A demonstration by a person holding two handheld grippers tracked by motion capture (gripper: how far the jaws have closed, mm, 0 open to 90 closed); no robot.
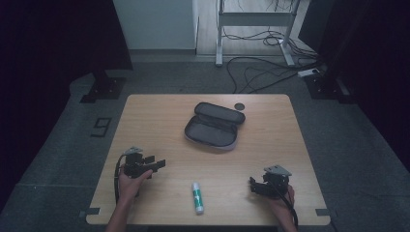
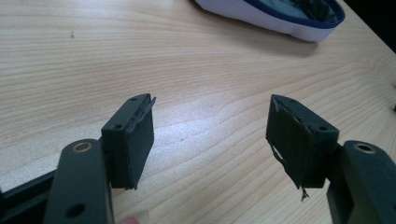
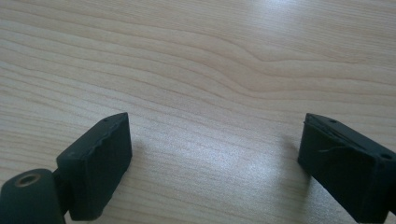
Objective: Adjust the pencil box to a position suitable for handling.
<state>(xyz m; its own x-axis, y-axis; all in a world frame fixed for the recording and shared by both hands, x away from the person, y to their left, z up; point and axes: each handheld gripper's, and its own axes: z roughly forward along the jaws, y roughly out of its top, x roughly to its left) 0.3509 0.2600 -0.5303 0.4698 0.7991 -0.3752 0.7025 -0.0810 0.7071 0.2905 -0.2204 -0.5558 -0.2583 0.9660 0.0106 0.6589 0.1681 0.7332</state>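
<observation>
two empty claws rest low on the table, glue stick between them

the left claw [image 1: 157,164] sits at the table's [image 1: 159,125] near left, held in a hand [image 1: 129,182], its jaws wide apart with only bare wood between them in the left gripper view. the right claw [image 1: 253,186] sits at the near right in the other hand [image 1: 283,203], jaws also spread wide over bare wood in the right gripper view. a white glue stick [image 1: 197,197] with a green label lies flat near the front edge, between both claws and apart from each. an open grey pencil case [image 1: 214,125] lies farther back near the middle, with a small dark disc [image 1: 239,106] just beyond it.
</observation>
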